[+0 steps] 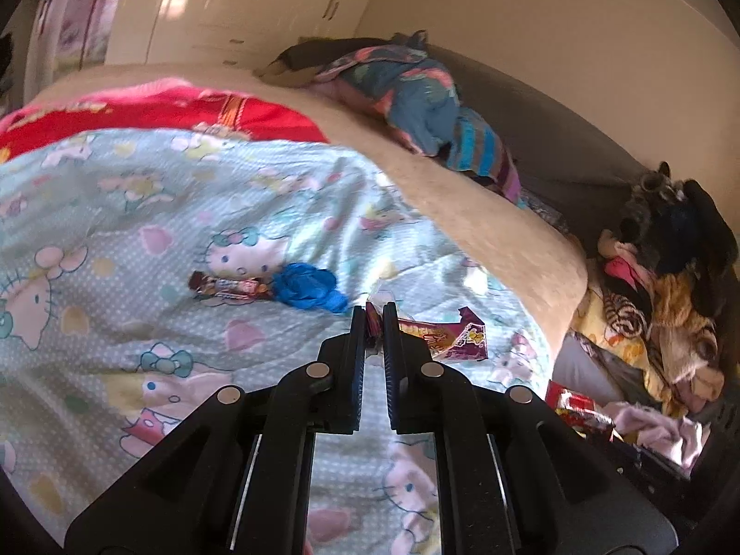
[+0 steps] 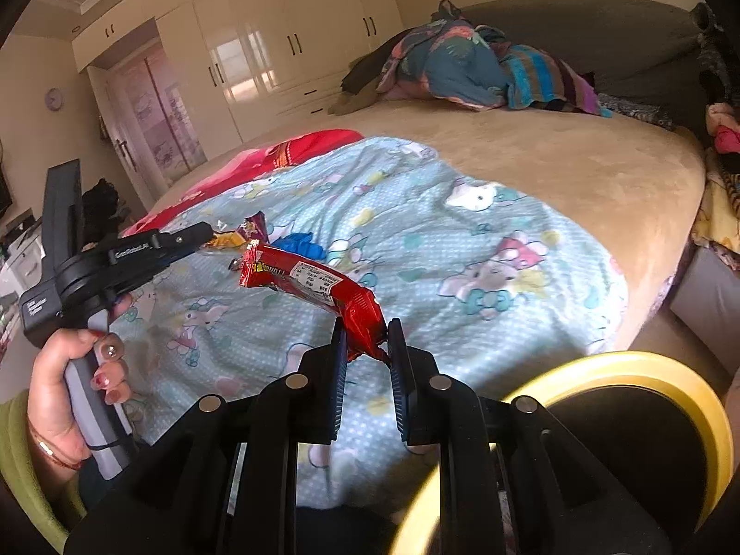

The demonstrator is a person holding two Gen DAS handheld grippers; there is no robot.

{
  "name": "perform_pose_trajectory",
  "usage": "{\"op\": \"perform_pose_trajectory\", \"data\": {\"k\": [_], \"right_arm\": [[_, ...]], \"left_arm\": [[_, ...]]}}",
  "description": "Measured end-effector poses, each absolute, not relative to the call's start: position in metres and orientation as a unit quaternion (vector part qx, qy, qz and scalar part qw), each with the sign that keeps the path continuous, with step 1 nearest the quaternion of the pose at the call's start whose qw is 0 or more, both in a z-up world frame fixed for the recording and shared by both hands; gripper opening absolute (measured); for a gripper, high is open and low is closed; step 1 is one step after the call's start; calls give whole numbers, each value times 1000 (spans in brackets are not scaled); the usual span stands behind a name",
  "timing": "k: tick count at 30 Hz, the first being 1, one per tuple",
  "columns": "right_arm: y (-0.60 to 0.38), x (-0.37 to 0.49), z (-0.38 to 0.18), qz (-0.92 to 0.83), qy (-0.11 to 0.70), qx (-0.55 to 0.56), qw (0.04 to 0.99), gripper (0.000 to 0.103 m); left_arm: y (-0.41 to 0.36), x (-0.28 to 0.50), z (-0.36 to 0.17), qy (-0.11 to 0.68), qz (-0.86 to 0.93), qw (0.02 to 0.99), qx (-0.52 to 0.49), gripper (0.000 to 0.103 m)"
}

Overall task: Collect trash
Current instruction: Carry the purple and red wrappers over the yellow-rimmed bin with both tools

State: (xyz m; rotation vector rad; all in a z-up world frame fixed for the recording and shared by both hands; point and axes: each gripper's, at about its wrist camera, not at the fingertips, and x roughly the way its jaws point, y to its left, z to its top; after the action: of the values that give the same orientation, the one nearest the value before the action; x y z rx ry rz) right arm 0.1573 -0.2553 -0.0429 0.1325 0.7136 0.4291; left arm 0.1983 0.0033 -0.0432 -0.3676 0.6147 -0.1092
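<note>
My left gripper point(image 1: 373, 312) is shut on the end of a purple and yellow snack wrapper point(image 1: 451, 340) lying on the Hello Kitty blanket point(image 1: 138, 240). A brown candy wrapper point(image 1: 229, 286) and a crumpled blue wrapper point(image 1: 307, 287) lie to its left. My right gripper point(image 2: 366, 330) is shut on a red snack wrapper point(image 2: 305, 280) and holds it above the blanket point(image 2: 462, 254). The left gripper point(image 2: 203, 233) shows in the right wrist view, at the purple wrapper point(image 2: 252, 229) beside the blue wrapper point(image 2: 298, 245).
A yellow-rimmed bin point(image 2: 647, 370) stands at the lower right, by the bed's near edge. Piled clothes point(image 1: 430, 106) lie at the far side of the beige bed. More clothes point(image 1: 666, 286) and red packets point(image 1: 571, 404) sit right of the bed. White wardrobes point(image 2: 286, 46) stand behind.
</note>
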Motion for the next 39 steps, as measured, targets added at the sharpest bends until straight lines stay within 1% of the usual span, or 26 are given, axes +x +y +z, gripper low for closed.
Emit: {"op": "perform_pose_trajectory", "data": {"k": [10,18,29,39], "right_arm": [[-294,139,-32,173,334,83,923,17],[-322,128,-27,150,332,66,929,17],[-357,116,-33,116,338,65,932,17],[-379,102,-38,92,342,65,933,17]], "left_arm": [[-40,179,-36,293,-92,943,-131,4],[-73,165,-40,294,-126,943,-90,4],[-112,146,-44,288,-170,941,-44,4],[-137,129,-48,291,-208,933,-23,4]]}}
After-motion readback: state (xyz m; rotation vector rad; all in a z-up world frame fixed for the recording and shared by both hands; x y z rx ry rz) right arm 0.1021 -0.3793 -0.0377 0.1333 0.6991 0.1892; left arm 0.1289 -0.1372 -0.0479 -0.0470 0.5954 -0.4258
